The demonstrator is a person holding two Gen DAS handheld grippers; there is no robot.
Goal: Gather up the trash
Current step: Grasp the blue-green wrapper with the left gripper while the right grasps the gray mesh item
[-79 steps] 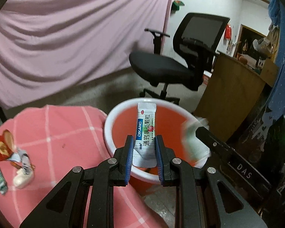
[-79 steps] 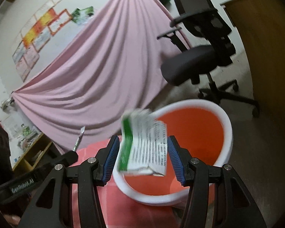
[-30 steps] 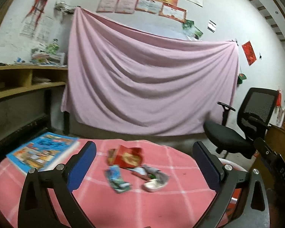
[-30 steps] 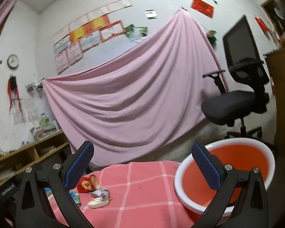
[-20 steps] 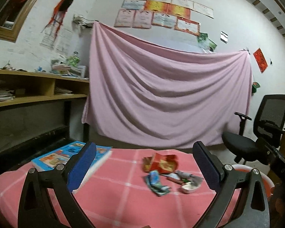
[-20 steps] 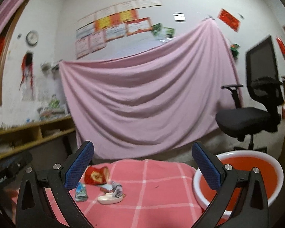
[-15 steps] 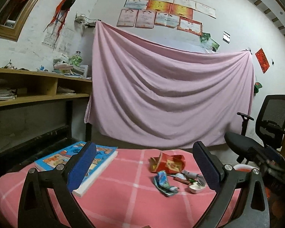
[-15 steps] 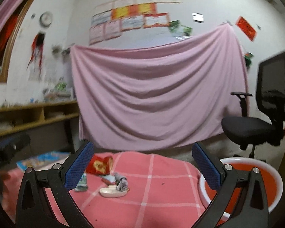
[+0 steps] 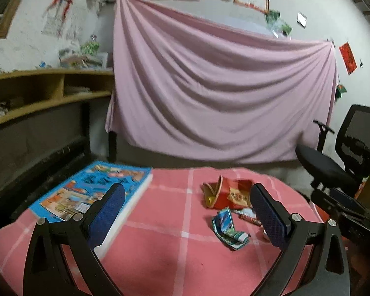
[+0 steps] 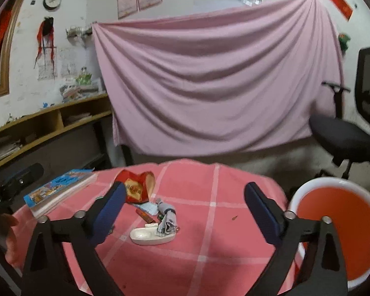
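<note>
A small heap of trash is seen on the pink checked desk [image 10: 209, 246]: a red crumpled packet [image 10: 135, 187], a white shallow tray [image 10: 150, 237] with a grey scrap [image 10: 167, 218] resting on its rim, a thin red stick wrapper [image 10: 145, 215], and, in the left wrist view, a blue-green wrapper [image 9: 228, 229] just at 6 o'clock of the red packet. The heap is framed between the fingers [image 10: 108, 209] of the right gripper [image 10: 183, 212], whose jaws are wide but closing, with nothing pinched and nothing pressed. The left gripper [image 9: 187, 218] is held with its fingers [image 9: 267, 214] fully spread and empty, the wrappers lying toward 3 o'clock of its centre. A blue picture book [image 9: 91, 190] is laid at the desk's 9 o'clock edge. An orange bin with a white rim [image 10: 338, 222] is stood at 3 o'clock beside the desk. A pink sheet [image 10: 209, 86] is hung behind, and an office chair [image 9: 333, 157] is placed at its 3 o'clock side.
</note>
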